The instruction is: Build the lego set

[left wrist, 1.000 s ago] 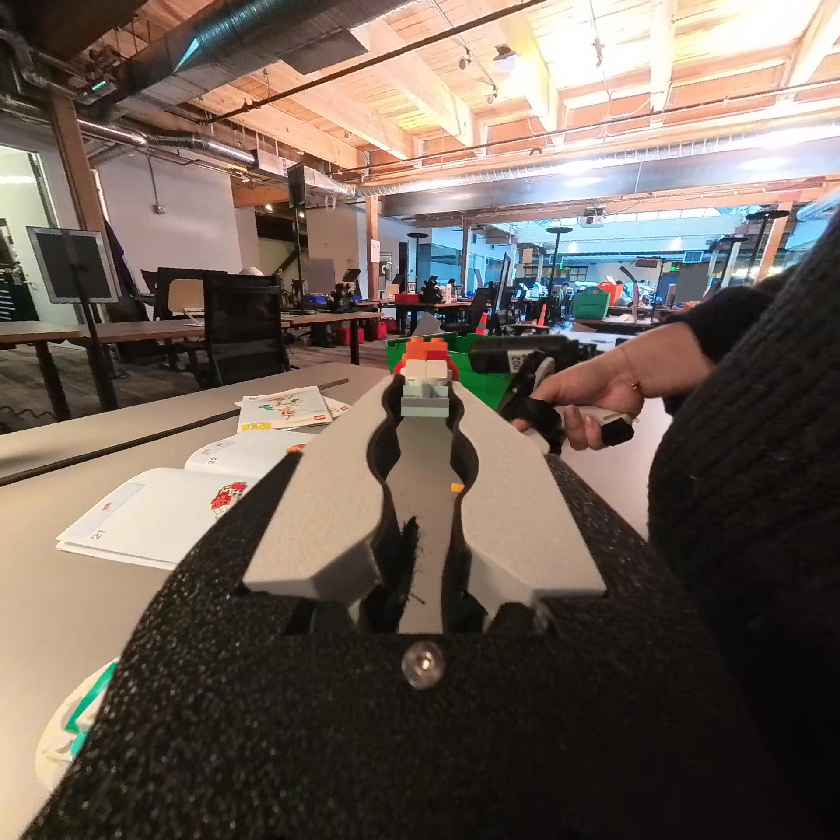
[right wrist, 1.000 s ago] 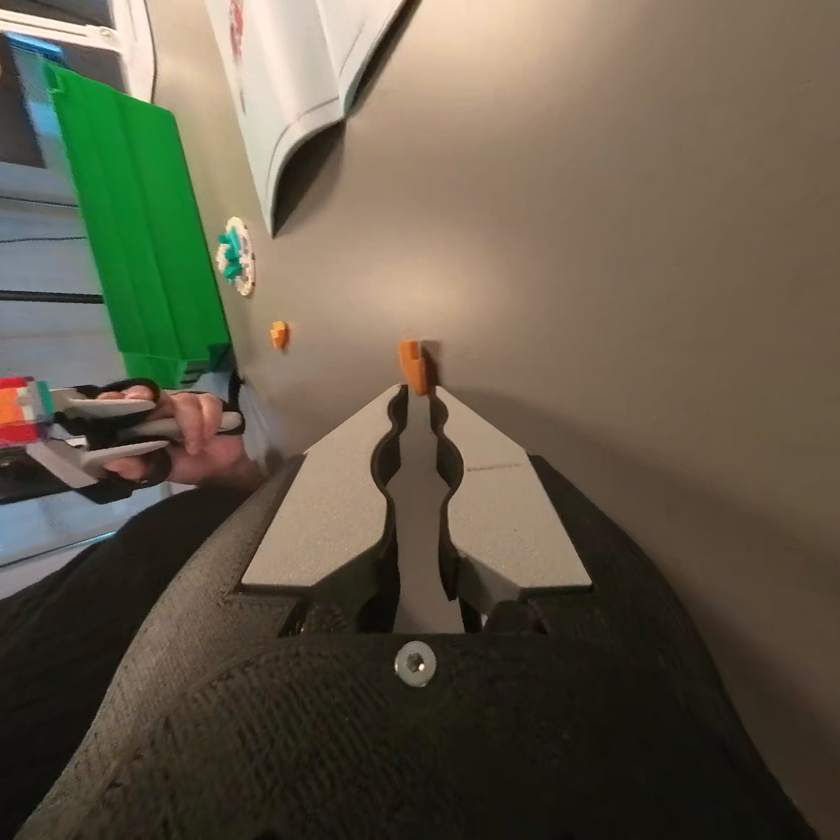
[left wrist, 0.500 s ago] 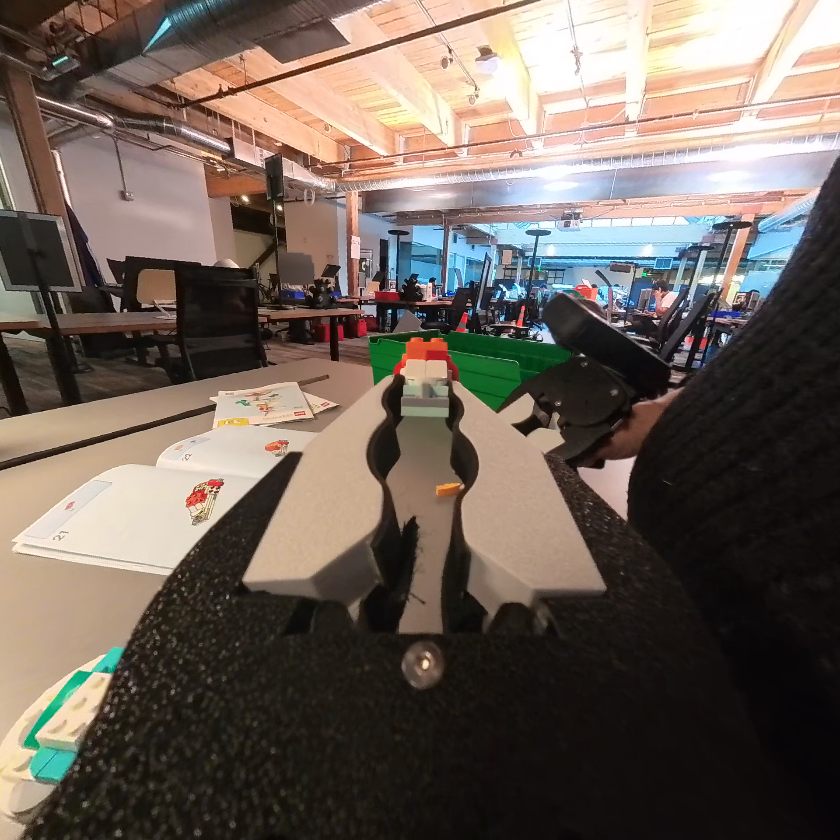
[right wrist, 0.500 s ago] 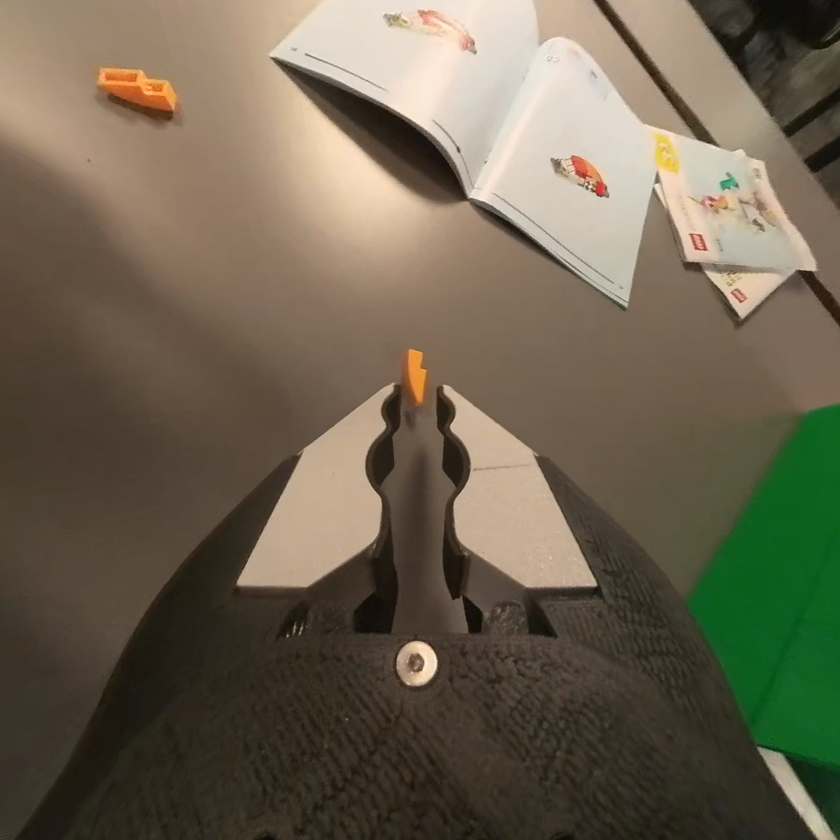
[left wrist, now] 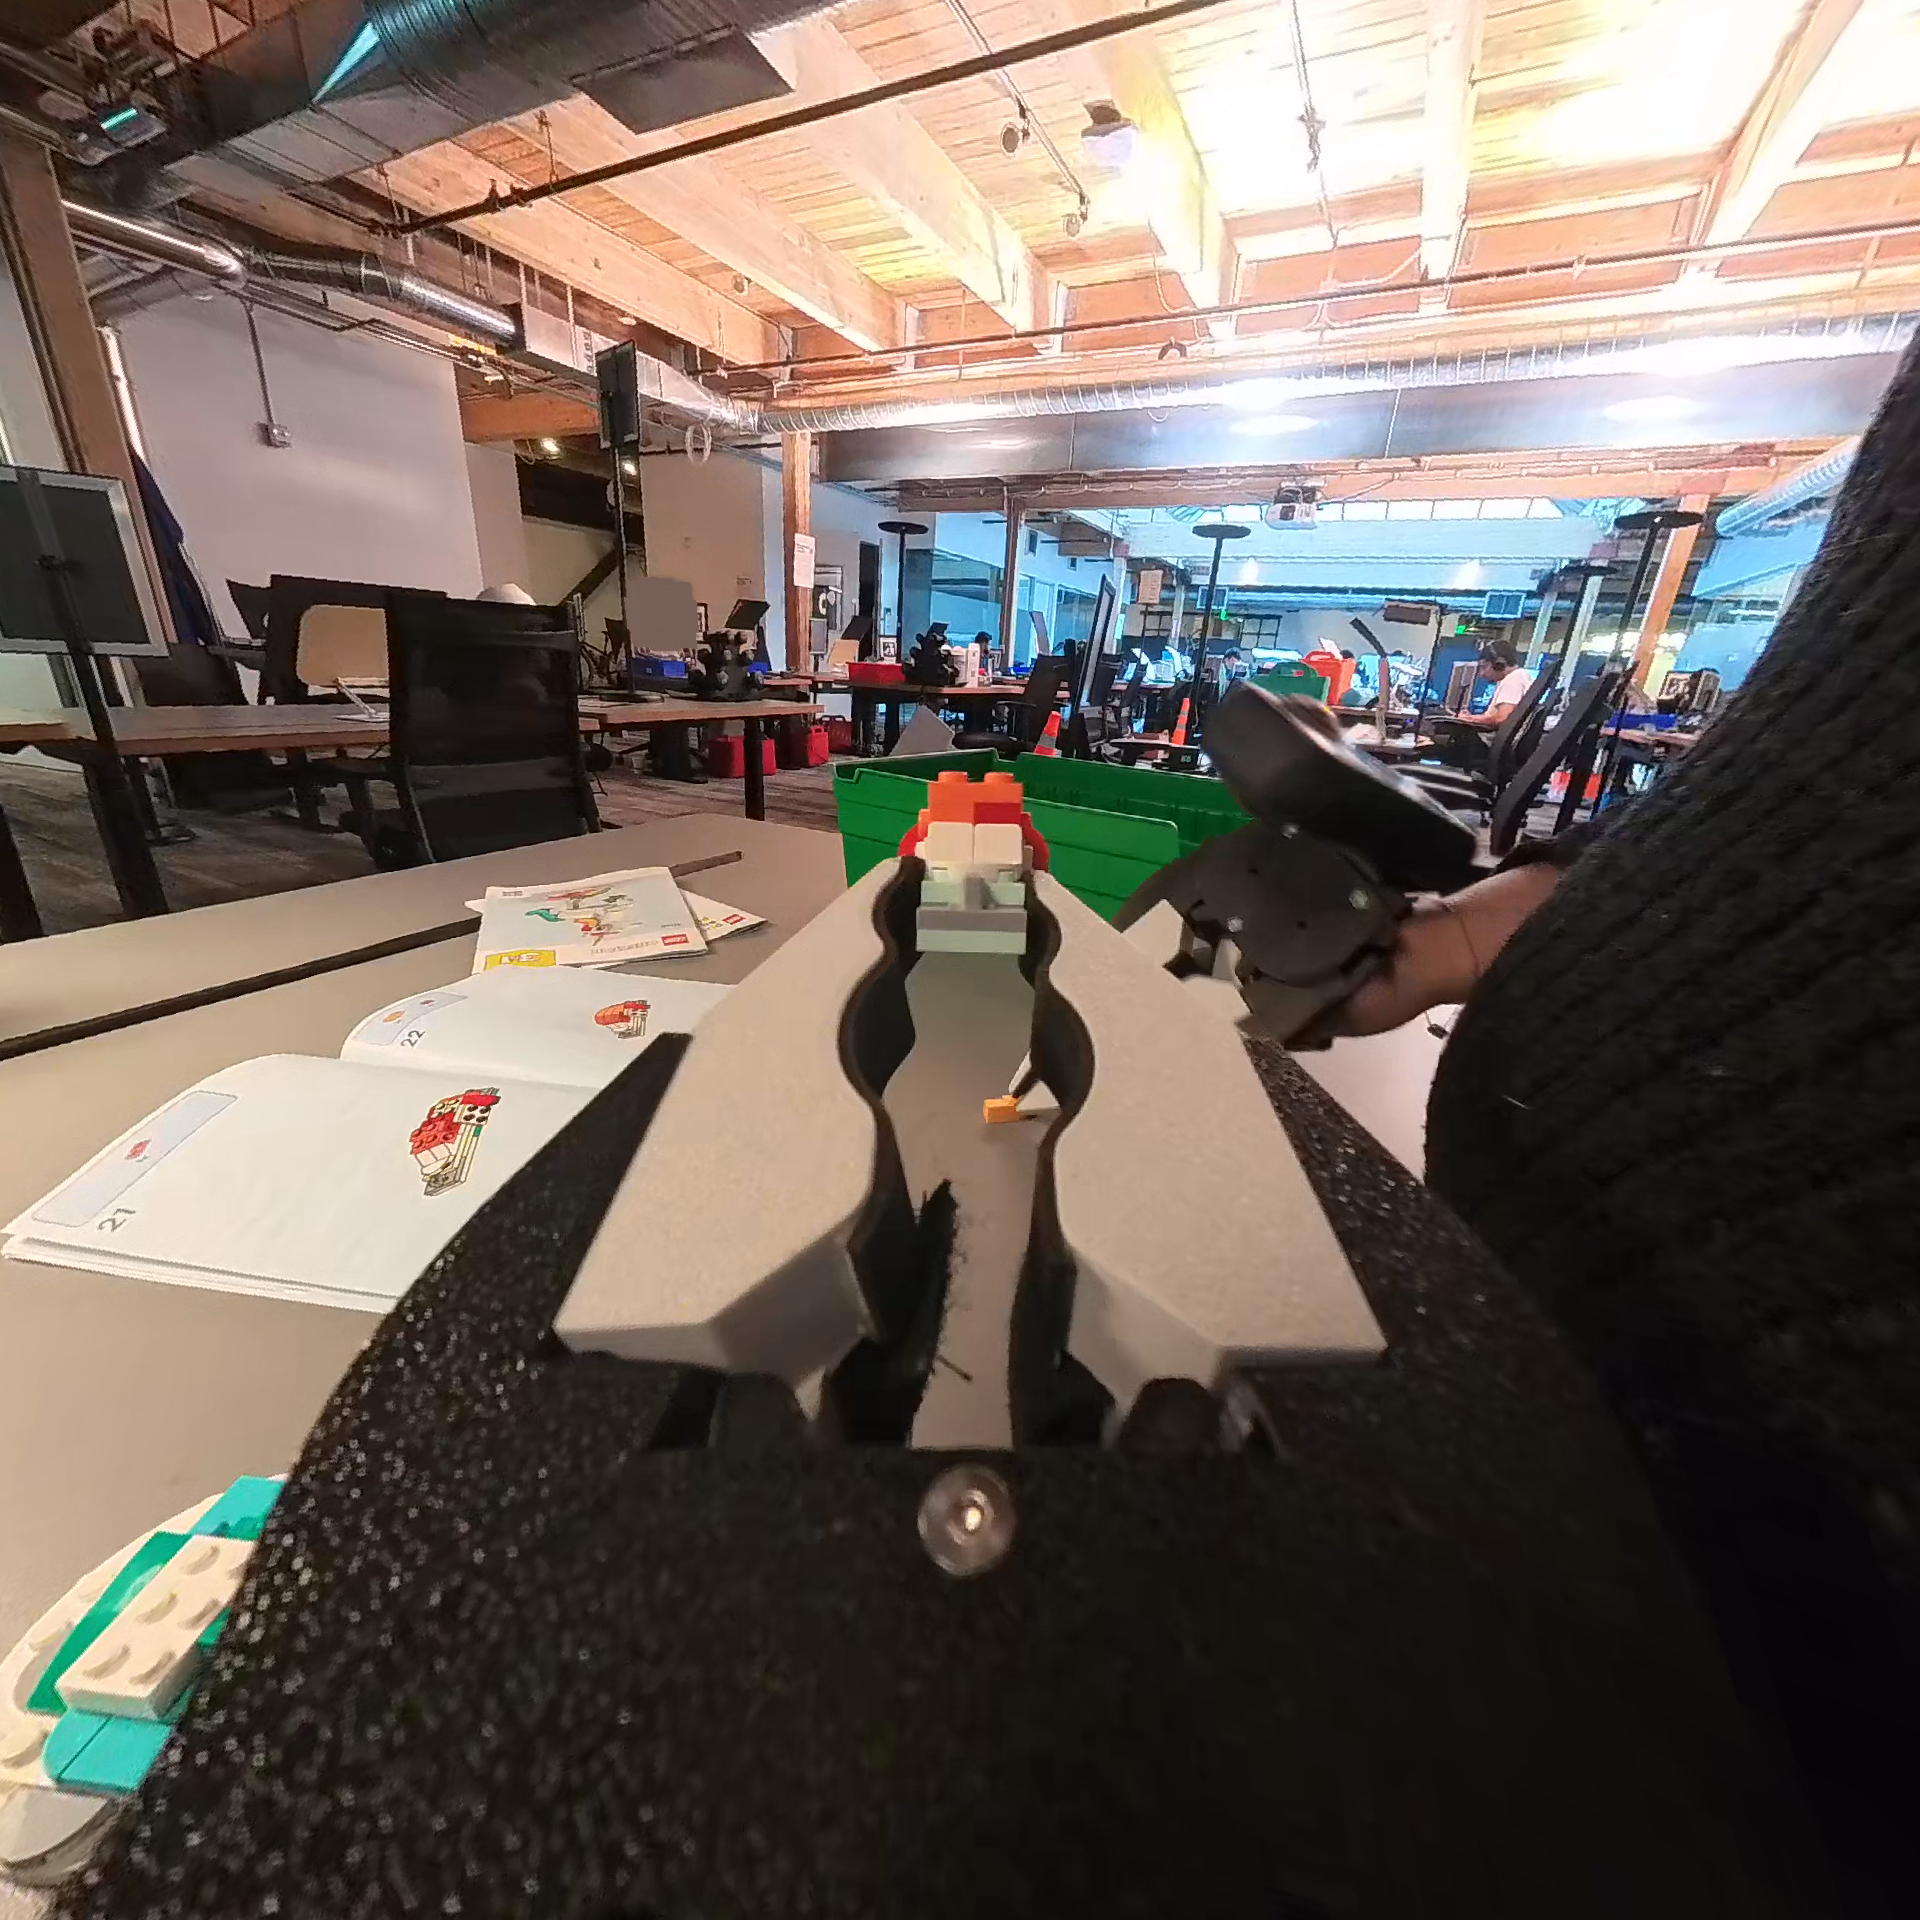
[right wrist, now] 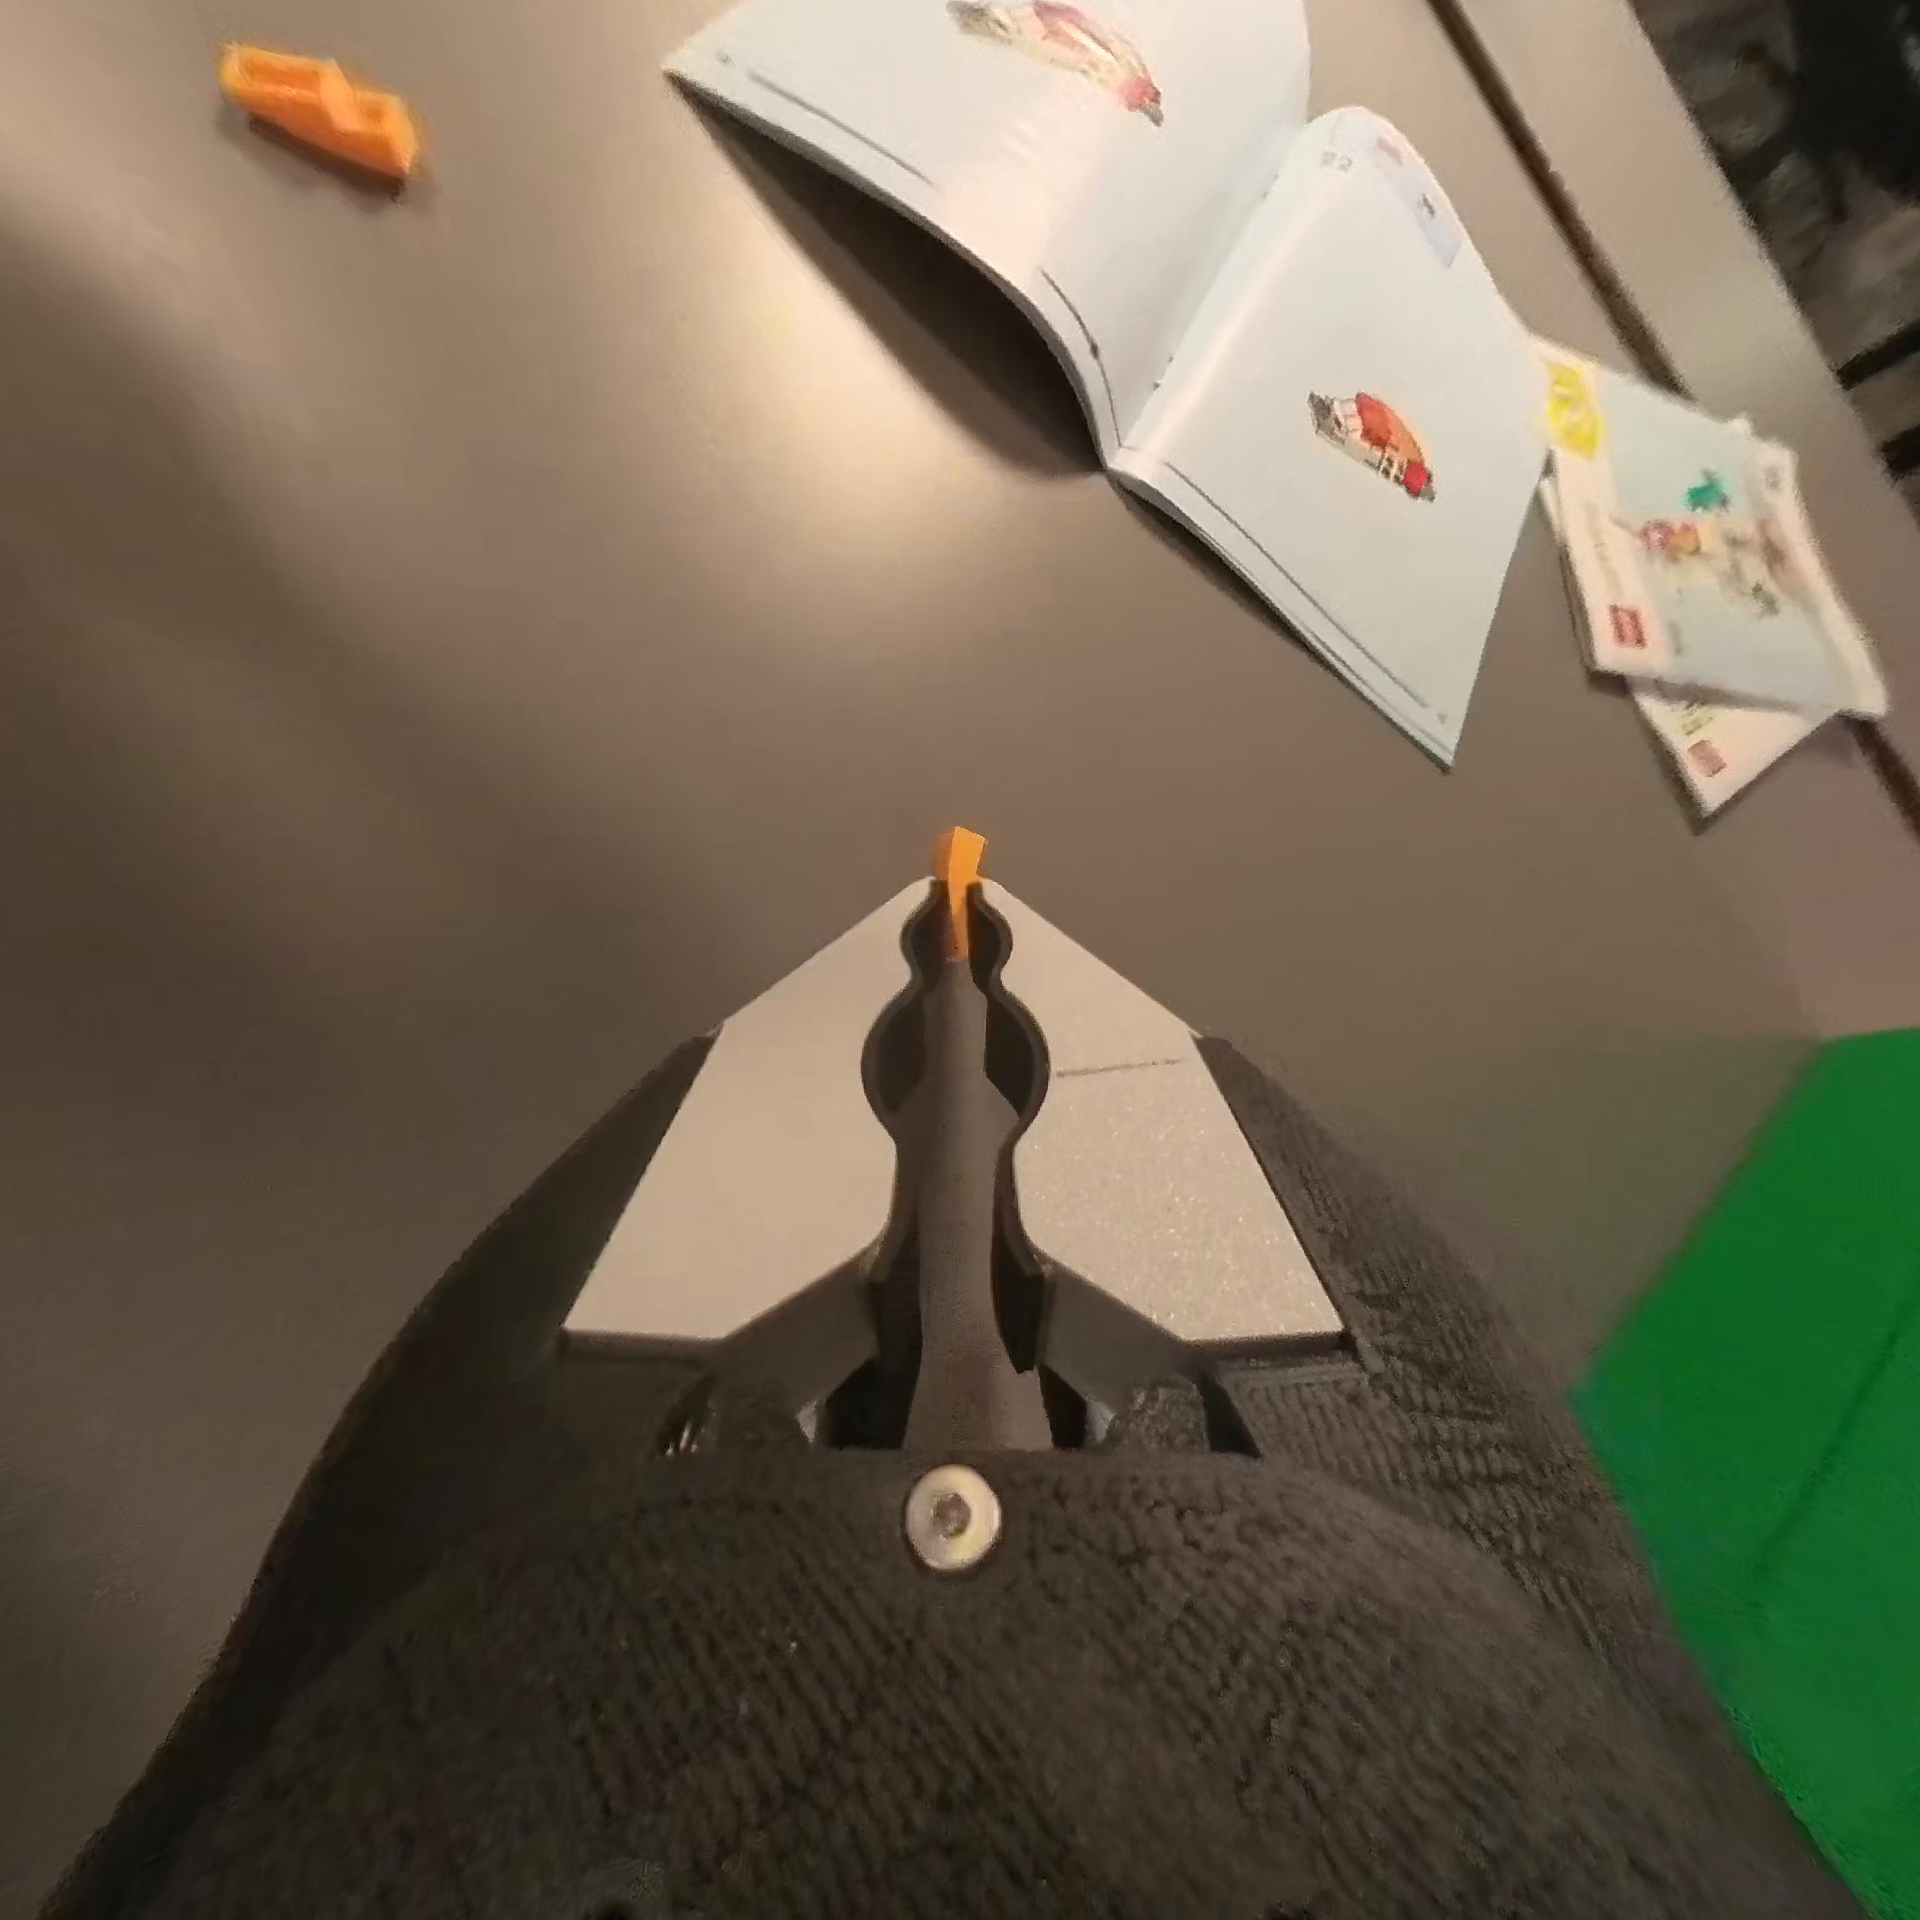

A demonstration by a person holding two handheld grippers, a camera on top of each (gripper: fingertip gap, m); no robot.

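Orange piece lifted clear, ready to meet the model

The left gripper (left wrist: 971, 914) stays clamped on the small brick model (left wrist: 971, 883); the right gripper (right wrist: 958, 894), closed on a thin orange piece (right wrist: 958, 868), has swung up off the table (right wrist: 416, 623) toward the open instruction booklet (right wrist: 1247, 364).

Small brick assembly (left wrist: 974, 878), orange-red top, white-grey base, clamped upright; thin orange piece (right wrist: 961, 865) pinched edgewise

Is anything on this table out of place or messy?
Nothing looks damaged or spilled. One loose orange piece lies alone on the table, apart from the open instruction booklet. The right gripper pinches a similar orange piece; the left gripper holds the part-built model.
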